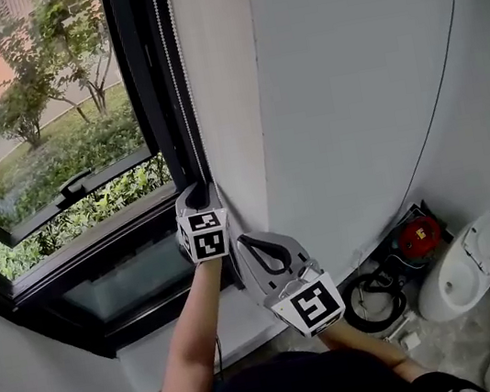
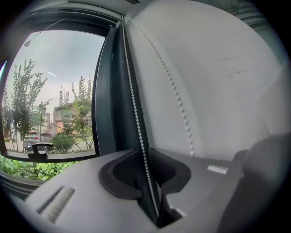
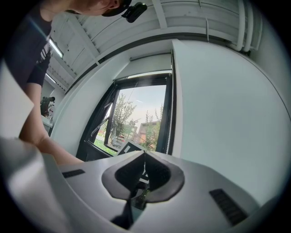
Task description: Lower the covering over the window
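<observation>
The window (image 1: 48, 130) stands uncovered, with trees and a lawn showing through the glass. A white bead chain (image 1: 174, 81) hangs down the black frame at the window's right side. My left gripper (image 1: 196, 191) is level at that chain. In the left gripper view one strand of the chain (image 2: 136, 118) runs down between the jaws of my left gripper (image 2: 143, 154), with a dark gap still beside it, so the gripper is open. A second strand (image 2: 182, 109) hangs against the white wall. My right gripper (image 1: 245, 241) sits lower and to the right, shut and empty (image 3: 144, 157). A pale blind housing (image 3: 150, 63) tops the window.
The white wall (image 1: 338, 82) runs right of the frame, with a thin dark cable (image 1: 443, 45) down it. On the floor at lower right are a white toilet (image 1: 474, 259), a red object (image 1: 417, 236) and a black coiled hose (image 1: 373, 294). A white sill (image 1: 172, 342) lies below the window.
</observation>
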Available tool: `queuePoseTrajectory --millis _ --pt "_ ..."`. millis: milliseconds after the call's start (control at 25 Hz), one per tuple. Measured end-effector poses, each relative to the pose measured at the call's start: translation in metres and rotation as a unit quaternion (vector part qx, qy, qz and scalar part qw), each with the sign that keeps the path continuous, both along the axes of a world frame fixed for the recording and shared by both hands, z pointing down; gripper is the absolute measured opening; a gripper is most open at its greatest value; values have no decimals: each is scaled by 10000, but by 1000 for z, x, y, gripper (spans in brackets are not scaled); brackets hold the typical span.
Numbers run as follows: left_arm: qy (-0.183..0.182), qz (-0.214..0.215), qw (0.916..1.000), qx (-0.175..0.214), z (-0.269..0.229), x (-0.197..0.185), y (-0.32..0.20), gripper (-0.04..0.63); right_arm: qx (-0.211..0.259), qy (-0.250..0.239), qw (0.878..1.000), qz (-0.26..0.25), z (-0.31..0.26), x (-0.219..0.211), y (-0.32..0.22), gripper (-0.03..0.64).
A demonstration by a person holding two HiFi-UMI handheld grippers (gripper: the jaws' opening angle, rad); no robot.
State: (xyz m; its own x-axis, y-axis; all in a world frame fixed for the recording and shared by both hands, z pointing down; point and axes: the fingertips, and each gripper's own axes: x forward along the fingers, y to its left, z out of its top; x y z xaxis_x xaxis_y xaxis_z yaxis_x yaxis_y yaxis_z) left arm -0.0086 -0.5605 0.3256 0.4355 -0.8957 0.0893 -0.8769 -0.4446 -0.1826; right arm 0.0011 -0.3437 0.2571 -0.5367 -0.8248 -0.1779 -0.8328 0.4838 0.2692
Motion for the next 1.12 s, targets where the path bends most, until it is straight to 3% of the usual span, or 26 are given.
queuePoseTrajectory --millis 360,520,680,960,1120 --pt "-5 -153 9999 72 1 1 0 86 50 28 10000 44 -2 4 11 12" --pt "211 -291 9994 22 -2 -7 -2 12 47 41 10000 75 -3 5 15 12" --pt "477 31 9988 -94 -4 -12 10 11 -13 7 10000 72 -3 4 20 12" --pt "152 798 9967 29 6 -16 81 11 -60 -151 9998 -78 2 0 25 12" --pt "290 1297 9911 -51 5 -17 132 11 -98 -305 9993 -170 5 -3 26 12"
